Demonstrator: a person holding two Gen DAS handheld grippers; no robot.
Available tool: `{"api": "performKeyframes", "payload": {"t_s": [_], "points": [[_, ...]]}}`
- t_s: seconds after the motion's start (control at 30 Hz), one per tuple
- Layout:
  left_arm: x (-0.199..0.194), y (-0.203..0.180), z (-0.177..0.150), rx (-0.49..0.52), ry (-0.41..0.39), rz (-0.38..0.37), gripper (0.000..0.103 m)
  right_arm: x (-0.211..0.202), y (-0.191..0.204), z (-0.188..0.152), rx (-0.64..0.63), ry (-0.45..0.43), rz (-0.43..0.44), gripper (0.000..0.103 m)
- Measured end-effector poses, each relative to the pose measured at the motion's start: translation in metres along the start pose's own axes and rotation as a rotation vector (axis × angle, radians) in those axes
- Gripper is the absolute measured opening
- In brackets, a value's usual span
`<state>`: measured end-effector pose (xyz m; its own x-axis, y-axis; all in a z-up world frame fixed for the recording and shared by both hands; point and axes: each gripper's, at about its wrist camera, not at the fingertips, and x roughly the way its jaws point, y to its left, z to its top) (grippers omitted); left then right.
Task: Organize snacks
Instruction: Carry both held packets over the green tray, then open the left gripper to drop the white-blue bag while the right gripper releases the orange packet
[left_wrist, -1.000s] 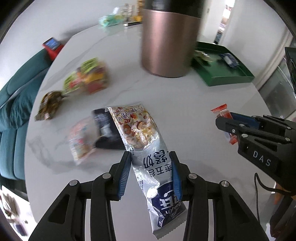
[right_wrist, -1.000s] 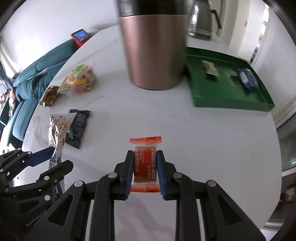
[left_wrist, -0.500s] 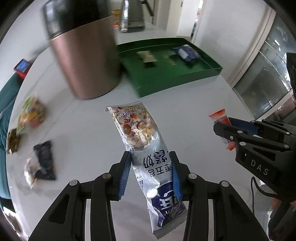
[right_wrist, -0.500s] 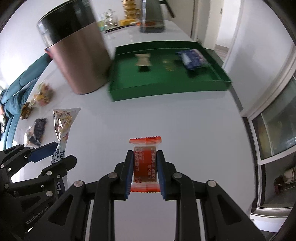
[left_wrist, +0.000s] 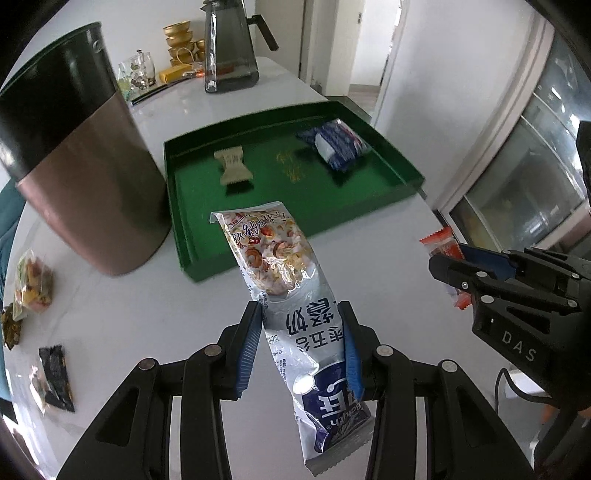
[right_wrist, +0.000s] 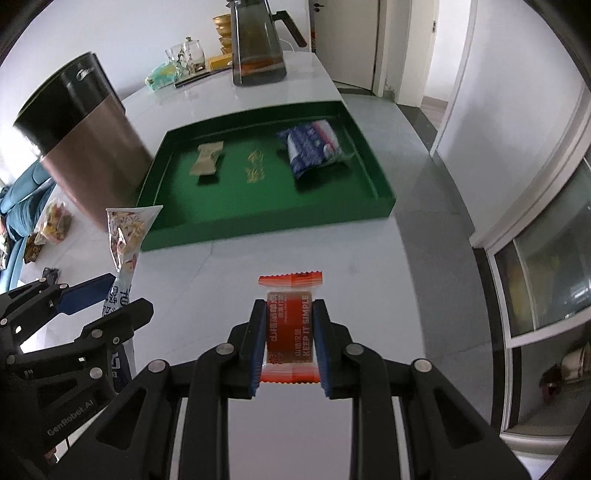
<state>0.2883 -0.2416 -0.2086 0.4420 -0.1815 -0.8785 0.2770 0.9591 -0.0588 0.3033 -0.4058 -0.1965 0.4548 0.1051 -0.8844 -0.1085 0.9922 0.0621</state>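
My left gripper (left_wrist: 301, 332) is shut on a long white and blue snack bag (left_wrist: 288, 280), held above the white table, its top end over the near edge of the green tray (left_wrist: 184, 236). My right gripper (right_wrist: 290, 339) is shut on a small orange snack packet (right_wrist: 290, 328), held above the table in front of the tray (right_wrist: 380, 184). The tray holds a beige packet (left_wrist: 232, 170) and a blue and white packet (left_wrist: 336, 142). The right gripper shows at the right of the left wrist view (left_wrist: 454, 273), the left gripper at the left of the right wrist view (right_wrist: 107, 302).
A tall copper and black canister (left_wrist: 74, 158) stands left of the tray. Several loose snack packets (left_wrist: 33, 284) lie at the table's left edge. A dark kettle (right_wrist: 258, 40), jars and gold bowls stand at the far end. The table's right edge (right_wrist: 410, 236) drops to the floor.
Both grippers have swung right with their snacks, from facing the loose packets and canister to facing the green tray, which now sits straight ahead and closer.
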Motion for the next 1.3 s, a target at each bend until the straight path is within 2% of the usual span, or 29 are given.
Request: {"api": "performKeyframes", "payload": {"t_s": [0.43, 0.67, 0.93, 1.3], "points": [[0.040, 0.025, 0.085, -0.105, -0.042, 0.076, 0.036, 0.044, -0.012, 0.099, -0.085, -0.026, 0.033, 0.001], [0.072, 0.051, 0.111, -0.178, -0.036, 0.101, 0.036, 0.081, -0.011, 0.139, -0.102, -0.002, 0.054, 0.001], [0.100, 0.062, 0.120, -0.188, -0.008, 0.112, 0.036, 0.105, -0.007, 0.147, -0.111, 0.032, 0.078, 0.001], [0.111, 0.066, 0.118, -0.195, 0.007, 0.128, 0.036, 0.120, -0.011, 0.147, -0.111, 0.057, 0.055, 0.001]]}}
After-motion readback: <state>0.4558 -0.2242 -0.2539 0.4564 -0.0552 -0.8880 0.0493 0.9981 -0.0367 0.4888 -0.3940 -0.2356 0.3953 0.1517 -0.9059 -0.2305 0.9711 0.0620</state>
